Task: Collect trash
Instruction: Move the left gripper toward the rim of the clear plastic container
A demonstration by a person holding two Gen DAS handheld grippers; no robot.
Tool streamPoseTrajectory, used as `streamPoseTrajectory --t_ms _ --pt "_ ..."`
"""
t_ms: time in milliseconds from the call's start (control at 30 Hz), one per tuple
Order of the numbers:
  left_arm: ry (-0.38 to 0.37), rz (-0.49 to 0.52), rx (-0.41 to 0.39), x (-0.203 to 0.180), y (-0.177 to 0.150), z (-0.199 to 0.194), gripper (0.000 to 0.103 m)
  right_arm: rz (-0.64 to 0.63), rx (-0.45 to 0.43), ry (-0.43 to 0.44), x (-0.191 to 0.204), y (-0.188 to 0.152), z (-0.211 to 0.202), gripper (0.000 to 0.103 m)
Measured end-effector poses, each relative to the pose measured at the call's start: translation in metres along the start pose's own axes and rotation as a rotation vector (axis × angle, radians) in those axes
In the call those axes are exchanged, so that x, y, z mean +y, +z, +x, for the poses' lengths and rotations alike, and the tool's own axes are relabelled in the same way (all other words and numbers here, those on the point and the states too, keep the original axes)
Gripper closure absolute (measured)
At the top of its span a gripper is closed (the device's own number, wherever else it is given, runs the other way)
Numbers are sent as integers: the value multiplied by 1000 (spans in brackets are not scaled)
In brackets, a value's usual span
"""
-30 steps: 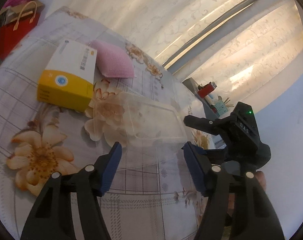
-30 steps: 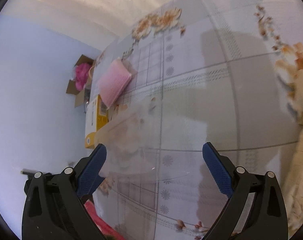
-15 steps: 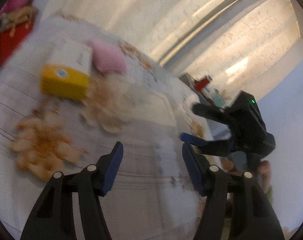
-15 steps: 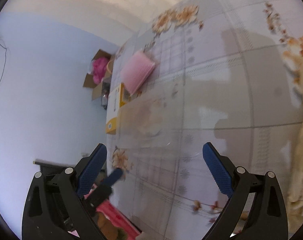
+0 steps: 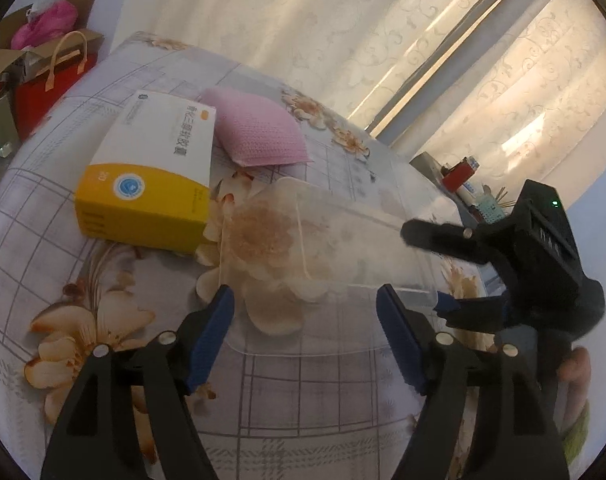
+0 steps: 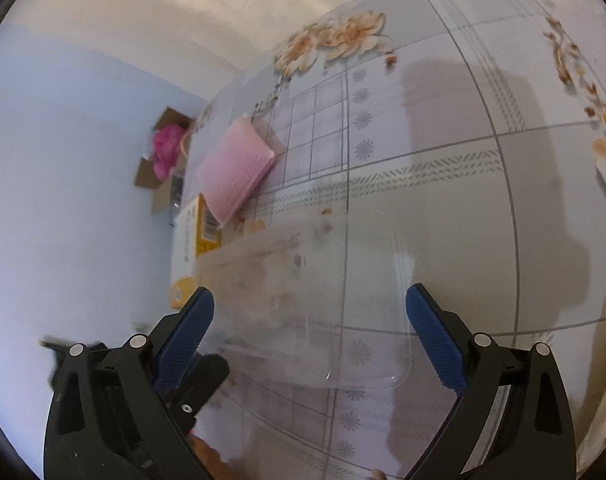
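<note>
A clear plastic container (image 5: pixel 323 240) lies on the flowered table (image 5: pixel 303 408), its near edge between the fingers of my left gripper (image 5: pixel 305 304). Those jaws are opening and the pads do not press on it. My right gripper (image 5: pixel 423 268) reaches in from the right, open, its fingers above and below the container's right end. In the right wrist view the container (image 6: pixel 323 280) lies ahead between the wide-apart fingers of the right gripper (image 6: pixel 309 308), untouched. A yellow and white box (image 5: pixel 151 176) and a pink pad (image 5: pixel 255 132) lie just beyond it.
Beyond the table's far left edge stand a red paper bag (image 5: pixel 43 84) and a cardboard box of pink stuff (image 5: pixel 47 24). Pale curtains (image 5: pixel 343 20) hang behind. A shelf with small items (image 5: pixel 463 176) stands at the right. A hand (image 5: pixel 575 364) holds the right gripper.
My left gripper's fingers have spread wider. Both views swung away half a second ago and came back, and the container now sits closer between the right gripper's fingers.
</note>
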State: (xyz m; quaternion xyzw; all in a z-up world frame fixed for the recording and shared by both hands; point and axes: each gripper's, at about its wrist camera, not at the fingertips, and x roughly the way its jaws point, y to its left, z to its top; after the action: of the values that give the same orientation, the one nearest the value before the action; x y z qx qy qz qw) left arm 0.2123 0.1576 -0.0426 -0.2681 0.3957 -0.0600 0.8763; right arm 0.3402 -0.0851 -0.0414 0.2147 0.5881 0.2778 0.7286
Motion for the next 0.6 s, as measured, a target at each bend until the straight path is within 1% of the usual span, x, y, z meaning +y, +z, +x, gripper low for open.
streamPoseTrajectory --t_ms 133,233,333,400,500,533,567,600 --pt "-17 -4 23 -1 -3 -3 32 8 18 3 -2 -6 -6 10" --pt "-50 -9 55 -2 -13 -12 32 13 15 13 -3 -11 -15 10" --pt "-80 0 81 -7 -25 -23 31 22 27 8 -2 -23 -28 10" --pt "-118 -6 111 -8 -36 -31 29 17 23 5 0 -31 -37 10" --pt "-153 -11 151 -11 -49 -40 29 4 23 2 7 -43 -51 10" --pt "-182 -19 170 -11 -54 -46 29 -2 28 11 10 -48 -56 10" --pt "-232 -31 190 -10 -58 -50 27 2 43 44 12 -53 -58 10" --pt "-238 -42 201 -12 -61 -53 27 0 49 54 14 -58 -63 10"
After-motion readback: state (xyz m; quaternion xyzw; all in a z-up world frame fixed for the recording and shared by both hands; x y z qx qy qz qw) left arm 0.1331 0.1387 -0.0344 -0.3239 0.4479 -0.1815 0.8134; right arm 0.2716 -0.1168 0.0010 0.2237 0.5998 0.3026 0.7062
